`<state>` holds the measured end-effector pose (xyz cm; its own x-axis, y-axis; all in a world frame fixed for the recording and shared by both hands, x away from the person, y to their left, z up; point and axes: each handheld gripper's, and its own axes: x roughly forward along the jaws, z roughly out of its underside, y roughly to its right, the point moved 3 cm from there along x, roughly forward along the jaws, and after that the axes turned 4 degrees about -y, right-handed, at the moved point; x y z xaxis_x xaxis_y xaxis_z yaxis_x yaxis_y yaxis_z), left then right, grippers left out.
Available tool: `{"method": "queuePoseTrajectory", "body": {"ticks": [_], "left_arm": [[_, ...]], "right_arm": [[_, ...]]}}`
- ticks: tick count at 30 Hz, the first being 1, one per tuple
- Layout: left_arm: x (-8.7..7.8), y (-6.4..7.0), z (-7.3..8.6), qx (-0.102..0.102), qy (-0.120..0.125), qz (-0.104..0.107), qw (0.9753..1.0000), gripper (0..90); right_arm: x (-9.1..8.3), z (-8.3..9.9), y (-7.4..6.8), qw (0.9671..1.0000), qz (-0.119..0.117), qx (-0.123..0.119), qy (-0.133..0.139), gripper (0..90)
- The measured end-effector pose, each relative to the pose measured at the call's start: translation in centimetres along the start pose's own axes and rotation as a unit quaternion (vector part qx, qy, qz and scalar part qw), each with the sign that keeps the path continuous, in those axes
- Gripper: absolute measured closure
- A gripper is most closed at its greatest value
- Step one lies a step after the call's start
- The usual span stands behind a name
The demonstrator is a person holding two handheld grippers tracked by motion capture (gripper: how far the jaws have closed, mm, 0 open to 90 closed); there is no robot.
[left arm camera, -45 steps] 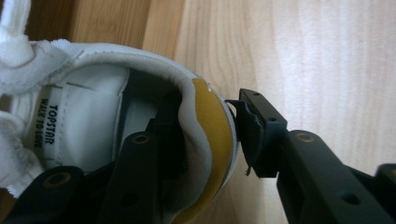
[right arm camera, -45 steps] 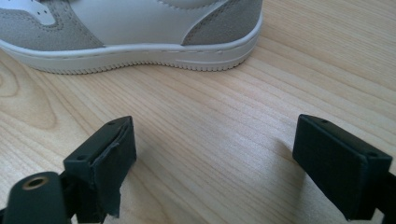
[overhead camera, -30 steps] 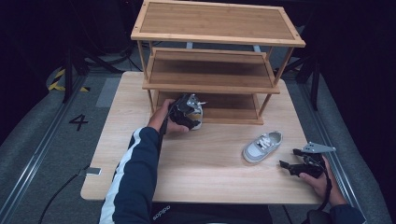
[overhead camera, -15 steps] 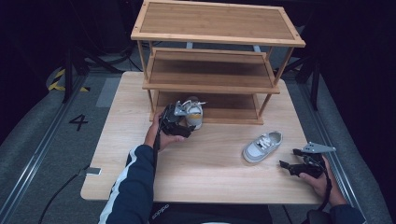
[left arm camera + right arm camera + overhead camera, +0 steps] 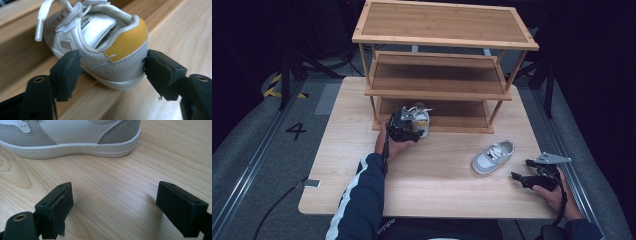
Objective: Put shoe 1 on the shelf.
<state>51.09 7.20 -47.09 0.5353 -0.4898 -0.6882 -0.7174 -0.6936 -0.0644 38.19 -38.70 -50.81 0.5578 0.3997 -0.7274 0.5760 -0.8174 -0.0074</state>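
From my remote seat, the high view was evenly lit from above: the worktop (image 5: 437, 170) glowed pale while the frame's edges fell into near black. The rack (image 5: 442, 65) threw soft shadows beneath its shelves. The left gripper view was sharp on the shoe (image 5: 100, 45), its upper corners soft. In the right gripper view, faint glare lay on the wood and the jaws at the bottom blurred slightly.

One white shoe (image 5: 100, 42) with grey suede at the heel, a yellow heel tab and white laces sits at the front edge of the rack's bottom shelf (image 5: 452, 120), heel toward the near side, upright and slightly tilted. Its mate (image 5: 493, 156), white and grey with a white sole, lies upright on the table (image 5: 437, 175), right of centre, toe pointing far-right.
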Motion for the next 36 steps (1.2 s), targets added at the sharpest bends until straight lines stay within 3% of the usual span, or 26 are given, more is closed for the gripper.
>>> {"method": "queuePoseTrajectory", "body": {"ticks": [2, 4, 13, 16, 18, 19, 20, 21, 28, 29, 30, 31, 32, 33, 34, 36], "left_arm": [[0.2, -0.3, -0.1, 0.007, 0.001, -0.009, 0.9999, 32.8], [0.6, -0.5, -0.3, -0.001, 0.012, -0.004, 0.9999, 33.6], [2.5, -1.6, -1.9, 0.007, -0.001, -0.020, 0.9998, 34.8], [3.2, -2.2, -2.7, 0.036, -0.011, -0.026, 0.9989, 34.9], [3.3, -2.3, -2.8, 0.032, -0.015, -0.027, 0.9990, 34.9], [3.3, -2.5, -2.9, 0.042, -0.023, -0.031, 0.9984, 34.9], [3.8, -2.2, -2.8, 0.011, -0.023, -0.028, 0.9993, 34.9], [4.0, -2.1, -2.9, -0.003, -0.011, -0.019, 0.9998, 35.0], [4.0, -2.0, -2.7, -0.013, -0.008, -0.021, 0.9997, 36.2], [3.8, -2.4, -2.7, 0.019, -0.012, -0.029, 0.9993, 37.2], [3.7, -2.5, -2.6, 0.027, -0.014, -0.025, 0.9992, 38.7], [3.7, -1.9, -2.2, -0.009, -0.009, -0.011, 0.9999, 38.6], [3.4, -2.3, -2.2, 0.029, -0.016, -0.020, 0.9992, 37.7], [3.4, -1.6, -1.9, -0.002, -0.015, -0.011, 0.9998, 37.1], [3.2, -1.6, -1.7, 0.012, -0.016, -0.013, 0.9997, 37.1], [3.1, -1.3, -1.2, 0.006, -0.017, -0.003, 0.9998, 35.7]], "right_arm": [[0.0, 0.0, 0.0, 1.0000, 0.000, 0.000, 0.000, 14.5], [0.0, 0.0, 0.0, 1.0000, 0.000, 0.000, 0.000, 14.6], [0.0, 0.0, 0.0, 1.0000, 0.000, 0.000, 0.000, 14.6], [0.0, 0.0, 0.0, 1.0000, 0.001, 0.000, 0.000, 14.7], [0.0, 0.0, 0.0, 1.0000, 0.001, 0.000, 0.001, 14.7], [0.0, 0.0, 0.0, 1.0000, 0.001, 0.000, 0.000, 14.7], [0.0, 0.0, 0.0, 1.0000, 0.000, 0.001, 0.000, 14.7], [0.0, 0.0, 0.0, 1.0000, 0.000, 0.001, 0.000, 14.7], [0.0, 0.0, 0.0, 1.0000, 0.000, 0.000, 0.000, 14.7], [0.0, 0.0, 0.0, 1.0000, 0.000, 0.001, 0.000, 14.7], [0.0, 0.0, 0.0, 1.0000, 0.000, 0.001, 0.000, 14.7], [0.0, 0.0, 0.0, 1.0000, 0.000, 0.001, 0.000, 14.7], [0.0, 0.0, 0.0, 1.0000, 0.000, 0.001, 0.000, 14.7], [0.0, 0.0, 0.0, 1.0000, 0.000, 0.001, 0.000, 14.7], [0.0, 0.0, 0.0, 1.0000, 0.000, 0.001, 0.000, 14.7], [0.0, 0.0, 0.0, 1.0000, 0.000, 0.000, 0.000, 14.7]]}}
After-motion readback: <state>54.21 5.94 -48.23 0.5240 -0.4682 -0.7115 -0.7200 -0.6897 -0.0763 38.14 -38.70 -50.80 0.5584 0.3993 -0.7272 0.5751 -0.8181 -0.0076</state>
